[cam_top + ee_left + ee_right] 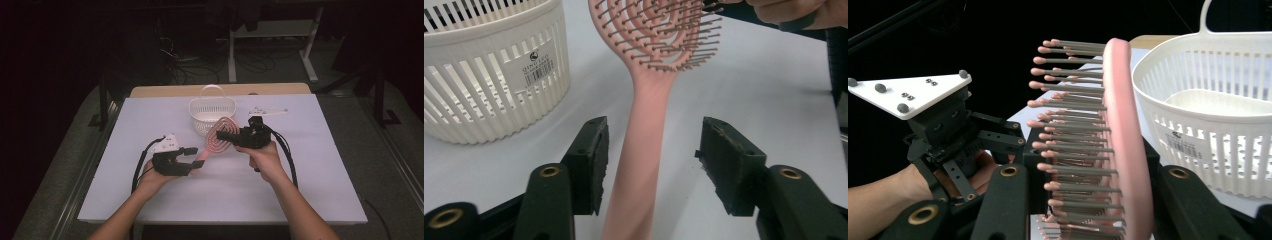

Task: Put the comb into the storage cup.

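A pink vented hairbrush hangs tilted above the white table, bristles up. My right gripper is shut on the brush head, which sits edge-on between its jaws. My left gripper stands open at the handle's end. In the left gripper view the handle runs between the two pads with a gap on each side, nearer the left pad. The left gripper and its hand lie beyond the bristles in the right gripper view.
A white slatted basket with a handle stands just behind the brush, close to the head. A small white flat part lies at the back right. The white tabletop has room in front.
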A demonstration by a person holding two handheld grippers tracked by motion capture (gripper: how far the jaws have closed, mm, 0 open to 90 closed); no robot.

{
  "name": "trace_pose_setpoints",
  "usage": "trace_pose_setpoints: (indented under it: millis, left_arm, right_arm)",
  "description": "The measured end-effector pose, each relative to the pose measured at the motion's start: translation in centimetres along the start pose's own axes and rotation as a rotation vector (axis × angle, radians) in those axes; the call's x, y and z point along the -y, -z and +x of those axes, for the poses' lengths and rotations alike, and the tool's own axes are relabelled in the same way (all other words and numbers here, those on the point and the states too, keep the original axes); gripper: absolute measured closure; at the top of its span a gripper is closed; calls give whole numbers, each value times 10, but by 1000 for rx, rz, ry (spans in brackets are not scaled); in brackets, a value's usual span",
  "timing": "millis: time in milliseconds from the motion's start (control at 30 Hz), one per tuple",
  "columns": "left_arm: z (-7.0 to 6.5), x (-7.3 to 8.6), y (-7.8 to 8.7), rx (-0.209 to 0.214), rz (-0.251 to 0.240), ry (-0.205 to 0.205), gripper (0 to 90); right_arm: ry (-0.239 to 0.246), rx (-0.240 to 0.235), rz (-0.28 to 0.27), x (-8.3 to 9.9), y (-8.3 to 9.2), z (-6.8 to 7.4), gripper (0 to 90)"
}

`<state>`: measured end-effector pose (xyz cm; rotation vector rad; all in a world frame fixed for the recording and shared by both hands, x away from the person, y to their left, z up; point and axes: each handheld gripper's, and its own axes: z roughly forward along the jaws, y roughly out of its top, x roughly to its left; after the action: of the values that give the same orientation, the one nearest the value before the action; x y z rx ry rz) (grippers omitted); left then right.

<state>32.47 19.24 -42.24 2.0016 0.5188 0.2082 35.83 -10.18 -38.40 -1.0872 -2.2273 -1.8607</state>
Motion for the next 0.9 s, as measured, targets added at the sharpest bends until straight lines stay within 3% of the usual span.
trace_pose_setpoints:
  millis: [267,400,467,700,800,900]
  left_arm:
    - [7,3,11,32,24,24,315]
    - [11,8,18,28,22,35,261]
    - [12,11,22,23,26,37,181]
    - [14,22,34,13,28,25,94]
    - [15,28,37,2,38,36,2]
    - [15,34,42,-5,33,36,0]
  right_arm:
    - [2,13,-10,-2,5,-2,624]
    - [7,19,-14,-2,7,-3,624]
    - [4,23,-19,-3,9,-4,624]
    - [3,32,-33,-4,13,-6,624]
    - [2,33,-38,-5,14,-6,624]
    - [3,35,-41,-5,15,-6,624]
